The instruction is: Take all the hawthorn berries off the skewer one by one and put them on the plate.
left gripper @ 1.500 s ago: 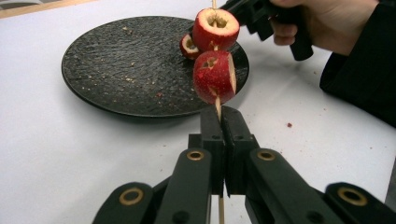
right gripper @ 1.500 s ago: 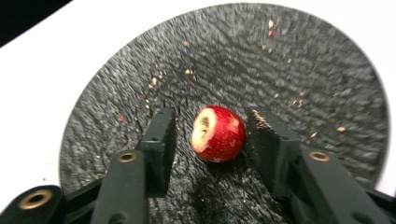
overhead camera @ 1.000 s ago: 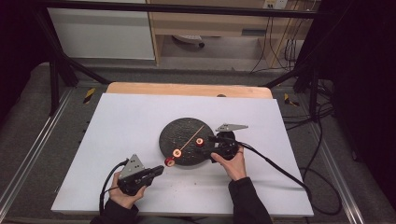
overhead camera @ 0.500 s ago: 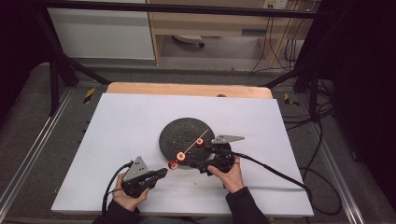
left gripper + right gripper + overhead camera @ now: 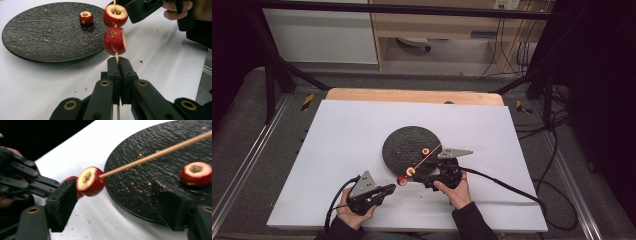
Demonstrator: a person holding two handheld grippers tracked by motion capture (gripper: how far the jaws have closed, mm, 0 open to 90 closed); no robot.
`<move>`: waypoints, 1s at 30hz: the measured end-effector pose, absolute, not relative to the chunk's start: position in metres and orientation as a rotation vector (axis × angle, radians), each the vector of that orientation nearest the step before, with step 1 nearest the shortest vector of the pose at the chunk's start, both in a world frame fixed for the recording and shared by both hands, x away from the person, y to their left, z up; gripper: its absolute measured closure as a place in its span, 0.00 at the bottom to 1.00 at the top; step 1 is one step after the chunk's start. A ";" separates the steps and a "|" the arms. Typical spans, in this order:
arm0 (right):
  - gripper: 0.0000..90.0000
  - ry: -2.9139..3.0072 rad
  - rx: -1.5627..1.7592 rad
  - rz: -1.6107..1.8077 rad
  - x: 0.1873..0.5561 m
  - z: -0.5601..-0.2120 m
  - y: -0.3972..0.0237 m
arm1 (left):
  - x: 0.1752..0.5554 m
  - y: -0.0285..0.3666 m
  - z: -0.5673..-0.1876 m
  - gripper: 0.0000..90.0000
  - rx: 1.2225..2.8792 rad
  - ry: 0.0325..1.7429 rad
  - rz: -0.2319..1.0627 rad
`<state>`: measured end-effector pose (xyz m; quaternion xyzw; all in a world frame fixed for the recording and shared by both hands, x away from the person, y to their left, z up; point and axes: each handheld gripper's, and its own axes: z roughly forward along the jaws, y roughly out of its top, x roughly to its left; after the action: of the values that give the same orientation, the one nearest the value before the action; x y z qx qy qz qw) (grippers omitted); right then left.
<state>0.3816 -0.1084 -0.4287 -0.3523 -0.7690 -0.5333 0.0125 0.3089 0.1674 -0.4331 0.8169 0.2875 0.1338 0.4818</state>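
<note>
Left gripper (image 5: 388, 189) is clamped tight on the skewer (image 5: 116, 57), two red fruit pieces (image 5: 114, 40) threaded just beyond its tips. Right gripper (image 5: 113, 202), jaws just closing but still apart, straddles the upper piece (image 5: 90, 181) at the black plate's (image 5: 399, 142) edge.

Your right gripper view is motion-blurred. There the skewer (image 5: 155, 153) runs off the top right edge, and the front fruit (image 5: 90, 181) hides most of the second fruit (image 5: 71, 180). In the left gripper view, the plate (image 5: 37, 47) is cut at the top.
</note>
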 end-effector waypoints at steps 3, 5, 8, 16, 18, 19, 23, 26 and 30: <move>0.38 -2.369 -1.080 -1.664 0.381 -0.431 -0.107 | 0.308 0.165 -0.434 0.98 1.995 0.695 0.322; 0.42 -2.364 -1.065 -1.660 0.381 -0.432 -0.106 | 0.308 0.164 -0.434 0.98 1.997 0.690 0.320; 0.50 -2.350 -1.050 -1.646 0.381 -0.434 -0.105 | 0.307 0.162 -0.434 0.98 2.002 0.683 0.317; 0.67 -2.321 -1.008 -1.631 0.380 -0.435 -0.104 | 0.306 0.160 -0.436 0.98 2.009 0.680 0.314; 0.68 -2.319 -1.004 -1.625 0.380 -0.435 -0.105 | 0.306 0.160 -0.436 0.98 2.009 0.680 0.313; 0.69 -2.318 -1.005 -1.624 0.380 -0.434 -0.105 | 0.306 0.160 -0.436 0.98 2.008 0.680 0.313; 0.69 -2.314 -1.008 -1.620 0.380 -0.433 -0.105 | 0.306 0.160 -0.436 0.98 2.005 0.677 0.312; 0.69 -2.318 -1.007 -1.623 0.380 -0.431 -0.107 | 0.305 0.160 -0.435 0.98 2.002 0.674 0.312; 0.69 -2.300 -1.042 -1.655 0.382 -0.429 -0.114 | 0.305 0.160 -0.434 0.98 2.002 0.669 0.309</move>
<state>0.3821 -0.1142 -0.4289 -0.3445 -0.7604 -0.5472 0.0611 0.3048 0.1601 -0.4344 0.8217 0.2744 0.1269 0.4832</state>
